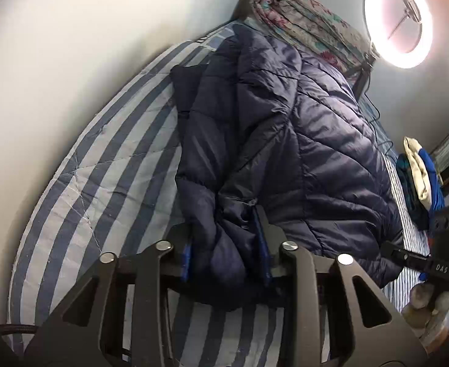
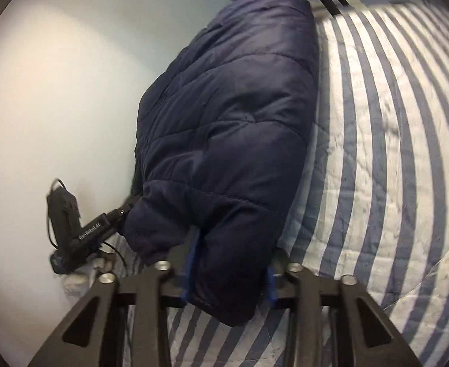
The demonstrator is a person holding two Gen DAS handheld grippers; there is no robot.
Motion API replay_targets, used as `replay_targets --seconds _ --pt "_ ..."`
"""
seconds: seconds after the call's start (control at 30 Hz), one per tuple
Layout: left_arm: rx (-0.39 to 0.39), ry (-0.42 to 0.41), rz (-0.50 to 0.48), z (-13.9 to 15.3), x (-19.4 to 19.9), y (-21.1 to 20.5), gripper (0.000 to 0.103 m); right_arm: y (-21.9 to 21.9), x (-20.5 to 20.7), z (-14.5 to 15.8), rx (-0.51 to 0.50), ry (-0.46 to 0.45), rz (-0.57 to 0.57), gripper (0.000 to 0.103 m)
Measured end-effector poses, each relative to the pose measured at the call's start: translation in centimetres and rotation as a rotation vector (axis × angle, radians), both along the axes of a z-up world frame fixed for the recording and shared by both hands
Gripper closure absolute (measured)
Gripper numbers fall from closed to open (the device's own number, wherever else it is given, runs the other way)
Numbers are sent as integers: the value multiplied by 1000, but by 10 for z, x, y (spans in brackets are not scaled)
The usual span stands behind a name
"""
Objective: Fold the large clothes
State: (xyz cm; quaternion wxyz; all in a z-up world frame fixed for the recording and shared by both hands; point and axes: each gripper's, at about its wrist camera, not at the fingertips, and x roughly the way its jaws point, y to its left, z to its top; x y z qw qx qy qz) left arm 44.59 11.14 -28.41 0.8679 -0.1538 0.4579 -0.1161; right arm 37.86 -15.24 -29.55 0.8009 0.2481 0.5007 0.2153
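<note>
A navy quilted puffer jacket (image 1: pixel 285 128) lies lengthwise on the blue-and-white striped bedcover (image 1: pixel 102 168). My left gripper (image 1: pixel 224 224) is shut on a bunched fold at its near edge, and fabric fills the gap between the blue pads (image 1: pixel 262 244). At the right edge a hand holds my right gripper (image 1: pixel 392 249) with its tip buried in the jacket's other near corner. In the right wrist view the jacket (image 2: pixel 230 107) bulges between the pads of my right gripper (image 2: pixel 232 253), which is shut on it. The left gripper (image 2: pixel 123 211) touches the jacket from the left.
A plain wall (image 1: pixel 56 76) runs along the bed's left side. A floral rolled quilt (image 1: pixel 310 21) lies at the bed's far end beside a lit ring light (image 1: pixel 398 20) on a stand. Several folded clothes (image 1: pixel 420 177) are piled at the right edge. Striped bedcover (image 2: pixel 377 153) shows right of the jacket.
</note>
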Motion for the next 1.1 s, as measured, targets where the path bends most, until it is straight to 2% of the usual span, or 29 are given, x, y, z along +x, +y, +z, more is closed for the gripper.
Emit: replay_targets --seconds 0.17,0.43,0.67,0.97,1.1 --pt "-12 54 -38 6 -7 -7 80 6 -9 21 -109 20 -22 85" --pt "81 136 -173 24 -64 -46 83 0 -64 53 -289 43 -12 87" --pt "180 182 -304 39 -147 -89 84 -22 -154 69 -387 73 2 88" --pt "235 202 -415 46 -256 -125 84 -46 -261 84 -436 97 -3 88" --pt "245 183 -437 47 -293 -138 84 -57 -289 88 -454 96 -8 88"
